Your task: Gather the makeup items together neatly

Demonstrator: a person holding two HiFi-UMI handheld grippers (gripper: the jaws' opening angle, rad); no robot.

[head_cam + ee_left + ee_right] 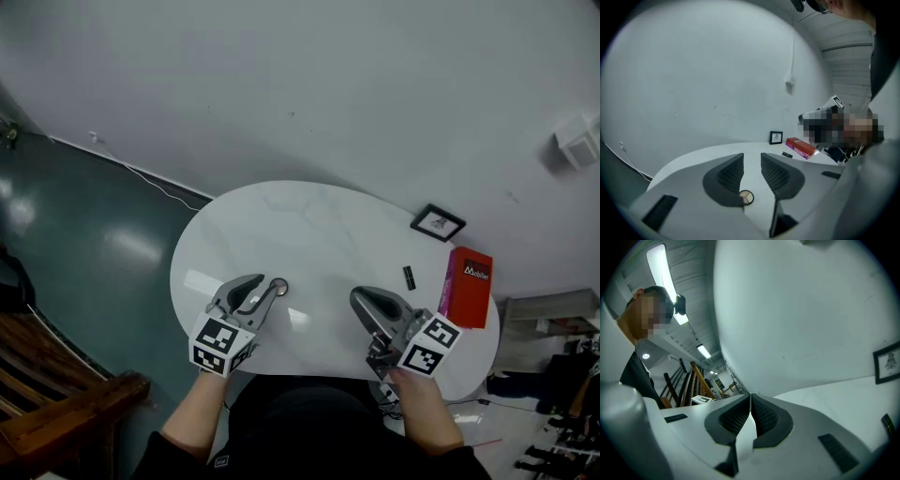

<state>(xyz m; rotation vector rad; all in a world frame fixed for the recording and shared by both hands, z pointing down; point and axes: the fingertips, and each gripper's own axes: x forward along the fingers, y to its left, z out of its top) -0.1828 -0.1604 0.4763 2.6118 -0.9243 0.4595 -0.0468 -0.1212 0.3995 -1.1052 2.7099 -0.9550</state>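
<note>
A small round compact [279,287] with pale shades lies on the white oval table [309,216], right at the tips of my left gripper [266,284]. In the left gripper view the compact [746,197] shows low in the gap between the jaws, partly behind the left one, and the pads do not press on it. That gripper [752,155] is open. A red box [467,286] and a small black stick [409,277] lie at the table's right side. My right gripper [357,296] hovers near the front edge, shut with nothing in it [750,396].
A black-framed picture [437,222] stands at the table's far right rim by the white wall. A dark wooden chair [56,394] sits on the floor to the left. Cables and clutter lie at the lower right.
</note>
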